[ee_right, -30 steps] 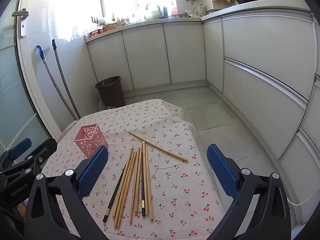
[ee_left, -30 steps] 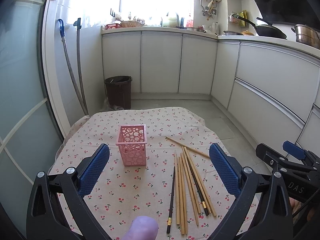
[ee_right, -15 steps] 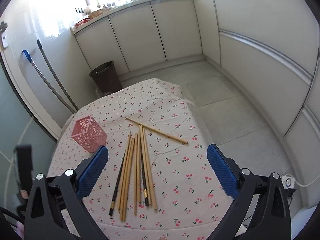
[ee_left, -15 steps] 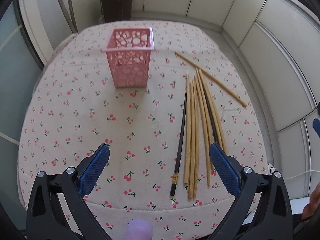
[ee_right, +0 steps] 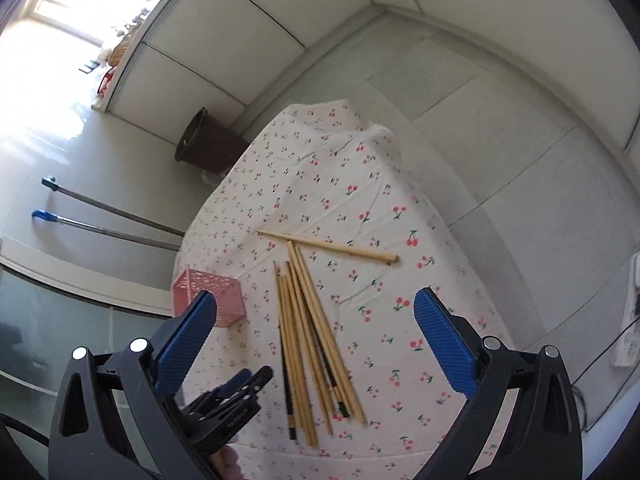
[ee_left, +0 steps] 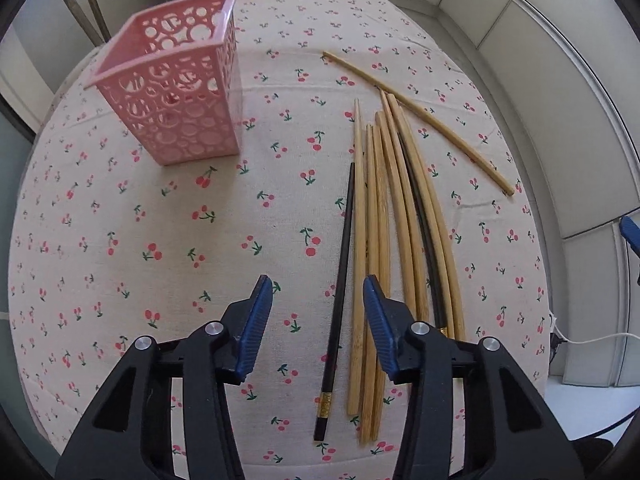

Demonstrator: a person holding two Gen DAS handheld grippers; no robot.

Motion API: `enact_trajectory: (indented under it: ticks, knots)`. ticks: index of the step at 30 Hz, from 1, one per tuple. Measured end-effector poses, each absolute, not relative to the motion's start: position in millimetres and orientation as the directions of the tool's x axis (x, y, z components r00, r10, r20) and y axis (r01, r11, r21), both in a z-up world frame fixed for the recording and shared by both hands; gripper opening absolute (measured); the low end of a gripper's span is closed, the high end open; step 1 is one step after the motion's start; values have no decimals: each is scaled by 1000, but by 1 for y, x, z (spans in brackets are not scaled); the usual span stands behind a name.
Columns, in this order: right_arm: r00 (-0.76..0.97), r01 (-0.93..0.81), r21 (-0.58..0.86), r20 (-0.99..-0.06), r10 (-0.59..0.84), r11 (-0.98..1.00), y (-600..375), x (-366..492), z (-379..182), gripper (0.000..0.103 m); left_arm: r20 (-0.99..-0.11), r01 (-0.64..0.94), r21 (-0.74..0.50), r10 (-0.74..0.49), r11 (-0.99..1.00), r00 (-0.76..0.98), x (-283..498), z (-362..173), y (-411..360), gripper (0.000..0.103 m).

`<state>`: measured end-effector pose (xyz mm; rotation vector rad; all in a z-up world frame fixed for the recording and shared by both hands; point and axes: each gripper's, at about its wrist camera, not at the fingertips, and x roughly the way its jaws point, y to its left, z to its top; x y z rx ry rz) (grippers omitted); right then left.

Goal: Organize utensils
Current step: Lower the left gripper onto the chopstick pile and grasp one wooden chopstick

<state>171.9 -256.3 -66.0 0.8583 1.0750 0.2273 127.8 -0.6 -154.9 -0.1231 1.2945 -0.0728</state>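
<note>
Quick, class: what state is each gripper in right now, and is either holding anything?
Left gripper: open, jaws just been closing, straddling the black chopstick, not gripping it.
Right gripper: wide open, empty.

The left gripper [ee_left: 318,304] has tipped down over the surface [ee_left: 120,240] with its jaws just closing partway around the black chopstick [ee_left: 340,280] at 6 o'clock, not yet touching, while the right gripper [ee_right: 316,320] has rolled and dipped.
</note>
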Motion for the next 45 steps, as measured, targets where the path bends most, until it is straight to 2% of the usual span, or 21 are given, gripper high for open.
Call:
enact_trajectory:
  ticks: [6,11,15,17,19,22,25,31,33,34,35,36,37,39,45]
  knots:
    - [497,210,758,-626,600,618,-259,178,-60,96,-963,-41,-107,-93,993,252,135,-163,-3,45]
    - [440,250,840,-542,716,482,-260,186,-80,96,-935,-44,-192,-170,980,312,145,-133,-12,46]
    - [437,329,874,-476,763,357,-270,188,-97,96,-912,-51,-203,-170,978,374,174,-106,-24,46]
    - [441,343,882,-456,773,324,-275,189,-99,96,-919,-96,-206,-158,974,362,200,-104,-33,50]
    - [449,348,885,-446,775,308,-279,190,-98,96,-928,-131,-177,-121,975,351,219,-107,-41,57]
    - [458,349,889,-437,774,295,-284,189,-93,96,-947,-170,-109,-50,979,318,249,-118,-54,61]
    - [470,346,897,-419,777,274,-291,187,-90,96,-955,-268,-64,19,961,296,270,-136,-51,62]
    - [498,339,909,-392,773,242,-305,182,-84,96,-967,-378,-85,15,922,254,309,-169,-43,62]
    - [506,338,912,-386,772,234,-309,181,-84,96,-970,-388,-54,45,920,240,317,-177,-46,59]
    - [507,339,912,-384,771,231,-310,182,-84,96,-964,-392,-38,70,919,257,319,-175,-48,47]
    - [508,341,911,-385,770,230,-311,182,-84,96,-959,-384,-31,80,923,271,321,-174,-49,41]
    - [509,345,910,-388,768,231,-311,181,-84,96,-957,-370,-27,83,929,278,322,-173,-52,16]
    - [509,347,909,-391,767,233,-312,182,-84,96,-958,-353,-60,45,934,282,323,-173,-53,11]
    - [507,350,905,-399,764,241,-312,182,-86,96,-949,-313,-138,-35,940,313,319,-171,-56,5]
    - [485,356,891,-433,760,281,-303,185,-90,96,-865,-143,-336,-245,931,438,261,-119,-65,5]
